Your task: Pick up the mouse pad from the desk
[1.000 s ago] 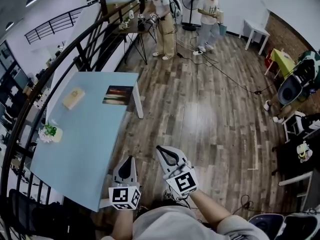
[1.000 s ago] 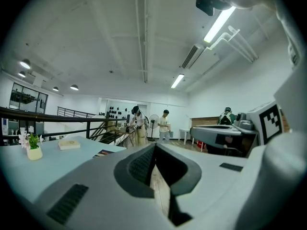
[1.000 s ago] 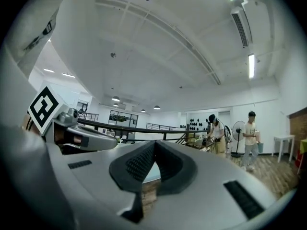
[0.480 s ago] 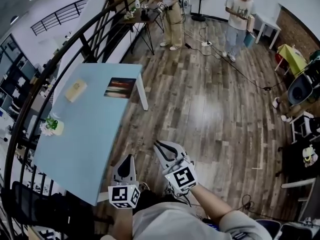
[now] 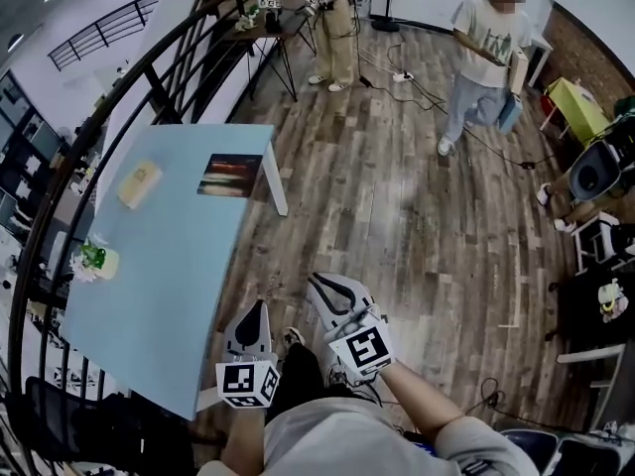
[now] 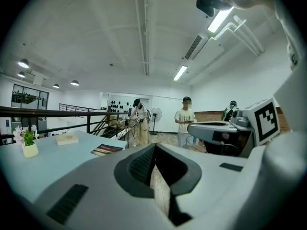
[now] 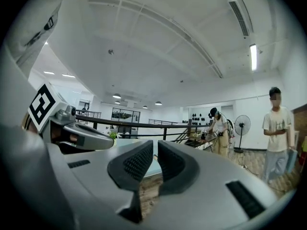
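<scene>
**A:** Where's the mouse pad (image 5: 230, 176)?

**B:** It's lying flat at the far end of the blue desk (image 5: 169, 296), right of a small box (image 5: 139, 183) and near the desk's right-hand edge. My grippers are well short of it.

**A:** Jaws?

**B:** The left gripper (image 6: 154, 152) is pinched together with nothing in it. The right gripper (image 7: 155, 151) has just been opening: there's a slim gap, also with nothing in it.

**A:** Worries?

**B:** The pad's thin. If the tips skate across it, I reckon it slides off that edge. There's also a person (image 5: 486, 53) walking on my right, and I could clip them as I step in.
</scene>
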The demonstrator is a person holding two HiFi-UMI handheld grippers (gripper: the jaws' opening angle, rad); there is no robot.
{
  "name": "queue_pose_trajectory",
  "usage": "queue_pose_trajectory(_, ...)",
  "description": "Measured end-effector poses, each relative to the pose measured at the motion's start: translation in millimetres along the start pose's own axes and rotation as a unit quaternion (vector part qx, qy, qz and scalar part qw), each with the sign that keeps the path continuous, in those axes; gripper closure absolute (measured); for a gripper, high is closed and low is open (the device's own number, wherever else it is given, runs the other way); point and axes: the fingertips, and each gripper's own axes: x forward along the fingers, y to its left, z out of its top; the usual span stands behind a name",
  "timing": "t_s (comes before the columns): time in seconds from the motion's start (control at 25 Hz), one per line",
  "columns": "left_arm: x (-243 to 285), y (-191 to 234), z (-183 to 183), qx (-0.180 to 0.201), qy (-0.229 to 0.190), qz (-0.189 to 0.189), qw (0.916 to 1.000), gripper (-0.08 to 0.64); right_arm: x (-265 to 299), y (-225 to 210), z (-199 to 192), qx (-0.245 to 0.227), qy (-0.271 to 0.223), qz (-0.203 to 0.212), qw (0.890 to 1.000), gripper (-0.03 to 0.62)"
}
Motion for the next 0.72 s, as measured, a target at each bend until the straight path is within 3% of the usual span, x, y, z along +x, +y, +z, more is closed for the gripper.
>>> queue_pose_trajectory(0.72, 137, 100, 56, 0.016, -0.017, -0.065, 0.9976, 0.548, 145, -63, 12, -0.029, 0.014, -0.054, 0.998, 0.557)
